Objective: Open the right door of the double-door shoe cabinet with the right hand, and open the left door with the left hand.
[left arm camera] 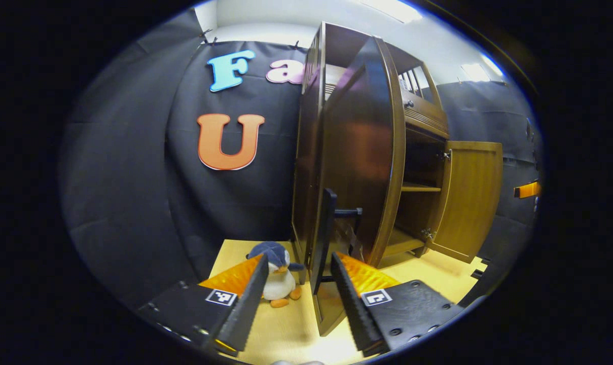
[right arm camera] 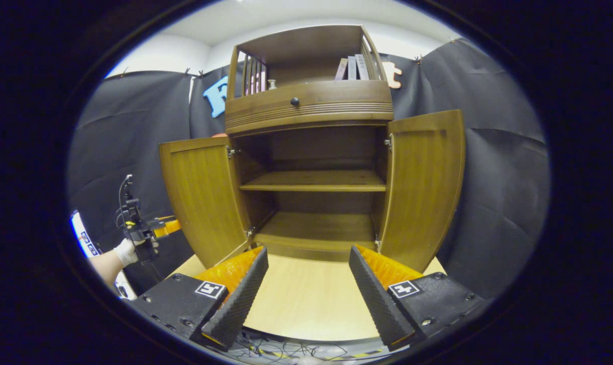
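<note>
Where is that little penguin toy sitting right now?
In the left gripper view the penguin toy sits on the light wooden floor at the cabinet's outer left side, just beyond the left gripper.

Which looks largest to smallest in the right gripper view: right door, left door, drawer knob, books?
1. Right door and left door: look alike; the right seems slightly larger, maybe from nearness.
2. Books.
3. Drawer knob.

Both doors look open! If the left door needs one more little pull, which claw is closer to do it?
Left, probably. The left claw sits open right at the left door, with its dark handle just ahead. The right claw hangs open, back from the cabinet, facing the middle shelves.
</note>
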A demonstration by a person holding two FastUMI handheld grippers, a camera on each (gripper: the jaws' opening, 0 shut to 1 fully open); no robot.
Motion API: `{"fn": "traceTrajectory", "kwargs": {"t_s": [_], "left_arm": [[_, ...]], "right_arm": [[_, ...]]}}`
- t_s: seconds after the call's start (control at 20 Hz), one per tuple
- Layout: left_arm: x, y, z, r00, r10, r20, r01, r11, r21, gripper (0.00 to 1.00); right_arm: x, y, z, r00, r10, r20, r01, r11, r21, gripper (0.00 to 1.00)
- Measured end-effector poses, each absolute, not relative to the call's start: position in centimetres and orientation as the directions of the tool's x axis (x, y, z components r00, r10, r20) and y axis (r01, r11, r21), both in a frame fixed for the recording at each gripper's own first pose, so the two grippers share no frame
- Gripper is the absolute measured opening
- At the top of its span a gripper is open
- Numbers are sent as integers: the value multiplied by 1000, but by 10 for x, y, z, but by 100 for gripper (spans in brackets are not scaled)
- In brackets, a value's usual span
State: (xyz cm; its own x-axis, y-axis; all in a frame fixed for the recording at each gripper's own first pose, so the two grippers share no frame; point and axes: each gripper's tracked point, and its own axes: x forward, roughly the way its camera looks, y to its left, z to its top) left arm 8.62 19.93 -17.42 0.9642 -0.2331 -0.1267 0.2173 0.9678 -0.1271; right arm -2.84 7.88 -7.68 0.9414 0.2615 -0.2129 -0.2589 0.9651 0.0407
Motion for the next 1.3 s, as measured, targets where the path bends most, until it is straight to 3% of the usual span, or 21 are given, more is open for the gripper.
{"fn": "traceTrajectory", "kwargs": {"t_s": [0.05, 0.15, 0.2, 0.25, 0.4, 0.9, 1.15, 1.3], "left_arm": [[81, 205, -168, 970, -212, -119, 197, 973, -123, 76], [72, 215, -159, 979, -164, -123, 152, 983, -105, 100], [65, 220, -152, 983, -138, -125, 126, 987, -99, 100], [58, 222, -144, 986, -109, -124, 97, 991, -95, 94], [39, 219, -117, 994, -22, -110, 18, 999, -44, 94], [24, 141, -28, 994, 85, -72, -88, 995, -46, 95], [23, 82, -3, 997, 62, -34, -62, 998, 2, 95], [25, 41, -10, 998, -2, -57, 2, 1000, 0, 95]], "right_arm": [[-26, 80, -76, 940, 267, -212, -264, 964, 42, 100], [-22, 82, -76, 938, 273, -213, -270, 962, 42, 100], [-20, 82, -76, 938, 275, -211, -271, 961, 44, 100], [-17, 81, -74, 939, 275, -207, -271, 961, 45, 100], [-8, 77, -72, 946, 262, -192, -257, 965, 49, 100], [6, 46, -34, 980, 179, -88, -177, 984, 31, 100], [6, 31, -23, 989, 137, -59, -136, 990, 28, 100], [7, 22, -21, 992, 112, -52, -110, 993, 29, 100]]}}
